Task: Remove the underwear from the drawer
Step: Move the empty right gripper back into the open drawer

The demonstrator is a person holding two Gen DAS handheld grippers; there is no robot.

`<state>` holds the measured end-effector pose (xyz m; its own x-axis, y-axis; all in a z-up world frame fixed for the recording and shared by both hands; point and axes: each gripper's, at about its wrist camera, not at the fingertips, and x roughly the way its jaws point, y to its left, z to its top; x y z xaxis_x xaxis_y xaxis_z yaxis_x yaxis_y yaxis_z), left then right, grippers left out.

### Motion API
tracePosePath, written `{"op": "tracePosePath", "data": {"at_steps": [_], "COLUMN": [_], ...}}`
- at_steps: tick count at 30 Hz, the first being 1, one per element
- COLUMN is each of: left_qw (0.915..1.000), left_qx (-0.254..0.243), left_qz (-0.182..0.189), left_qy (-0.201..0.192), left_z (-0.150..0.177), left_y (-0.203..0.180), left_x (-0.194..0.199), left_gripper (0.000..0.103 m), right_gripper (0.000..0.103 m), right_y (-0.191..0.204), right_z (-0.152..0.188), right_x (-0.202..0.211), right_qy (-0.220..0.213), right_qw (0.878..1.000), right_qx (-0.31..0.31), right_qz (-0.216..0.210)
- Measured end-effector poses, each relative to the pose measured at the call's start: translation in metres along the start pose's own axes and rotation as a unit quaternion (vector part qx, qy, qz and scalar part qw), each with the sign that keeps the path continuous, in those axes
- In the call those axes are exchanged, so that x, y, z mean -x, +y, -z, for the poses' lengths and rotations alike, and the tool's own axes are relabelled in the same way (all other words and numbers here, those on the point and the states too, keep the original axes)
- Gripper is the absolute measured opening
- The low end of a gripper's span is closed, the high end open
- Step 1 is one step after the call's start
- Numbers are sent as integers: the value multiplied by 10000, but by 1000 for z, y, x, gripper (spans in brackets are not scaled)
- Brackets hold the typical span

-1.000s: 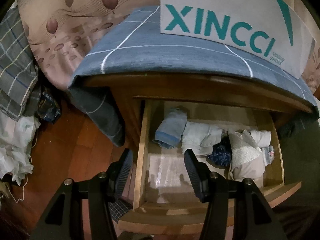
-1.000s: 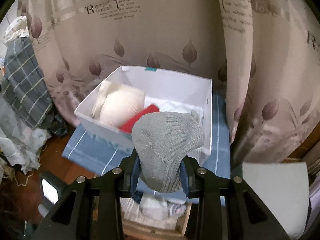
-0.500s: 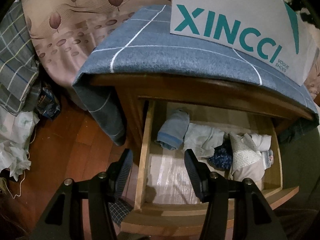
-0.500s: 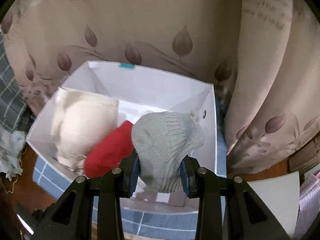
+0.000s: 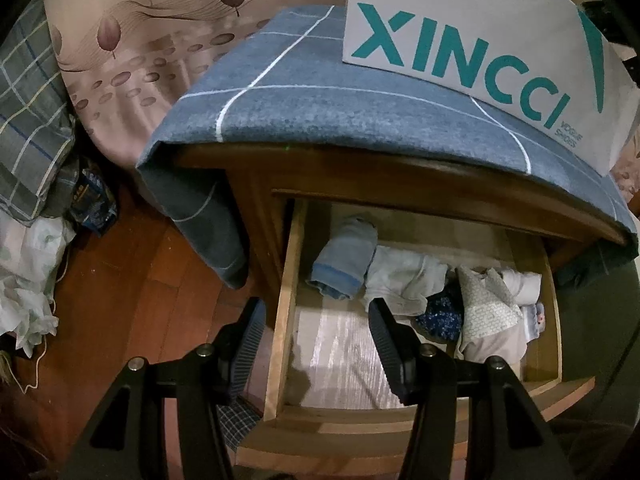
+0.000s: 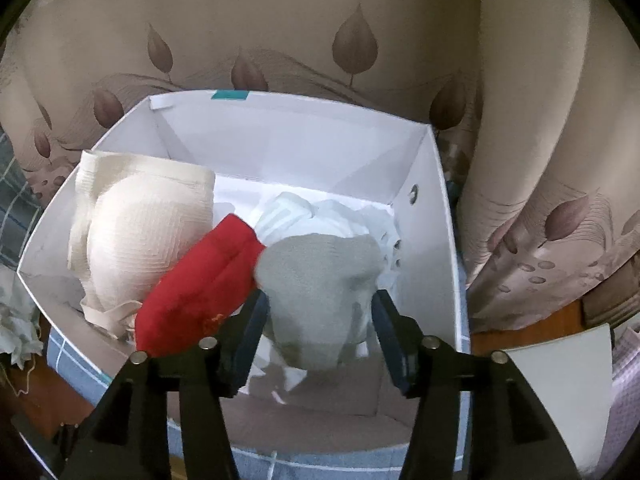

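Observation:
In the right wrist view my right gripper [image 6: 320,298] hangs over the white shoe box [image 6: 444,216]. Its jaws are opening, and a blurred grey knit piece of underwear [image 6: 320,280] lies loose between them, dropping onto white garments [image 6: 320,212]. A red piece [image 6: 200,284] and a cream bra [image 6: 148,224] lie in the box too. In the left wrist view my left gripper [image 5: 315,308] stands open and empty above the open wooden drawer [image 5: 286,300]. The drawer holds a rolled blue-grey piece [image 5: 346,260], a white piece [image 5: 404,280], a dark blue patterned one [image 5: 440,316] and pale folded ones [image 5: 492,308].
The shoe box [image 5: 460,24] stands on a blue checked cloth [image 5: 320,104] covering the cabinet top. A leaf-patterned curtain [image 6: 320,20] hangs behind. Clothes and a plaid cloth [image 5: 28,128] lie on the wooden floor [image 5: 120,288] to the left.
My right gripper has moved forward and down over the box; its jaws have spread and the grey piece has slipped loose. The left gripper has stayed put.

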<state>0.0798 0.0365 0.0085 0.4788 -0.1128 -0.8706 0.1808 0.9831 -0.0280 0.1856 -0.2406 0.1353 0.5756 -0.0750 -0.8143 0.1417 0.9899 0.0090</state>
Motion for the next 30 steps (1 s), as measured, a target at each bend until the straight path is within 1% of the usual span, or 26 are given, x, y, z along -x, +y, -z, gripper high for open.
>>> {"op": "tracePosePath", "data": {"at_steps": [2, 6, 8, 9, 13, 17, 20, 22, 26, 28, 30], "left_qw": [10000, 10000, 10000, 9999, 9998, 9997, 9997, 9997, 9996, 9996, 9996], "left_qx": [-8, 5, 18, 35, 121, 209, 228, 215, 208, 216, 227], "left_qz": [-2, -22, -35, -38, -63, -61, -48, -39, -11, -9, -6], "left_qy": [31, 70, 80, 91, 108, 100, 110, 129, 182, 169, 181], "left_z": [0, 0, 0, 1, 2, 3, 4, 4, 4, 4, 4], "left_y": [0, 2, 3, 4, 9, 14, 16, 16, 17, 17, 18], "left_x": [-1, -3, -4, -4, -4, -3, -2, -2, -3, -2, -2], "left_gripper": [55, 55, 55, 55, 55, 55, 55, 55, 55, 55, 55], "right_gripper": [58, 61, 65, 65, 66, 68, 68, 68, 68, 68, 68], "right_y": [0, 2, 4, 6, 18, 33, 42, 47, 58, 63, 69], "right_z": [-1, 4, 13, 18, 51, 95, 127, 148, 185, 197, 208], "right_x": [10, 37, 53, 60, 84, 93, 84, 69, 24, 2, -19], "right_qy": [-24, -74, -68, -58, 85, 347, 632, 873, 1395, 1623, 1729], "right_qw": [10000, 9998, 9995, 9991, 9970, 9932, 9897, 9869, 9793, 9749, 9727], "right_qx": [48, 140, 205, 266, 543, 860, 985, 1052, 1197, 1256, 1332], "right_qz": [-47, -144, -248, -327, -552, -706, -827, -863, -845, -860, -782]}}
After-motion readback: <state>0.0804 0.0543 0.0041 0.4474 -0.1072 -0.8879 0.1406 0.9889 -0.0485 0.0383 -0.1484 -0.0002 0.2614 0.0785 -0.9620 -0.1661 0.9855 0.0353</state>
